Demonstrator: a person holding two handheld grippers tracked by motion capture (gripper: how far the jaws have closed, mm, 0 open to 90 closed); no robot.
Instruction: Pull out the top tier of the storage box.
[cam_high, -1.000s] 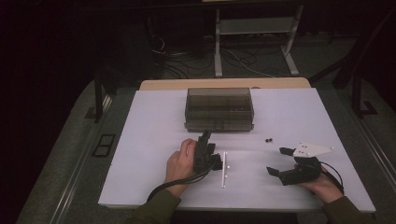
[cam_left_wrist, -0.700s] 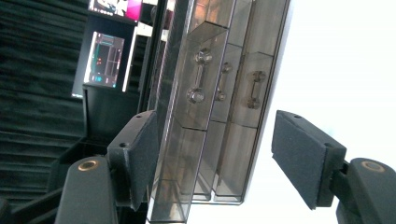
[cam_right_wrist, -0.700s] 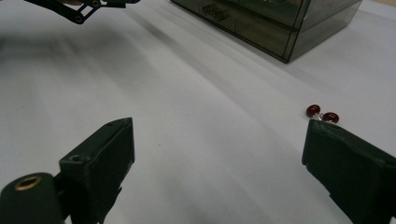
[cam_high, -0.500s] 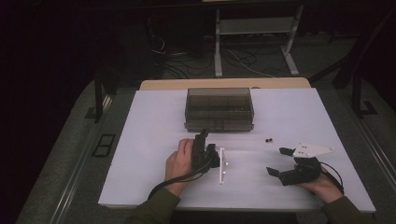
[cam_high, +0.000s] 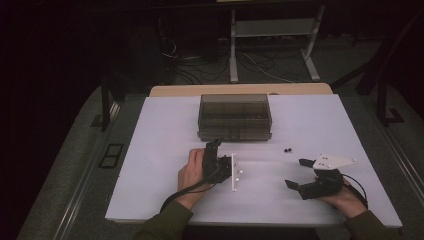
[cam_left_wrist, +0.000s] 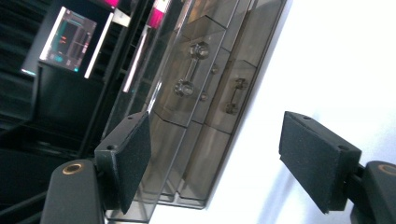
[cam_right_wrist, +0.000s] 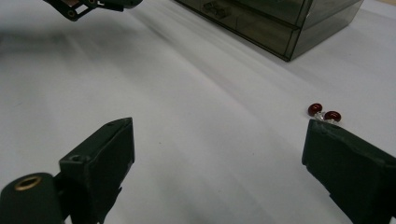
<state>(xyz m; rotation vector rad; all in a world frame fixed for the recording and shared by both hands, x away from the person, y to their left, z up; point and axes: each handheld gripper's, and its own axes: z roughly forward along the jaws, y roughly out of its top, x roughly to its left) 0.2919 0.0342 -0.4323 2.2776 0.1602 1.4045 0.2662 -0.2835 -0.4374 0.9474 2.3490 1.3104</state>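
White strip lies flat on the table, just right of the left gripper — long axis runs near-to-far. Left jaws have just been opening; nothing between them. Right gripper wide, empty, well apart. Farther off: two red beads, then the smoky drawer box — bare table either side.

A white surface is set on grey floor. Beyond it, at the top of the frame, a white metal stand and loose cables are seen in darkness.
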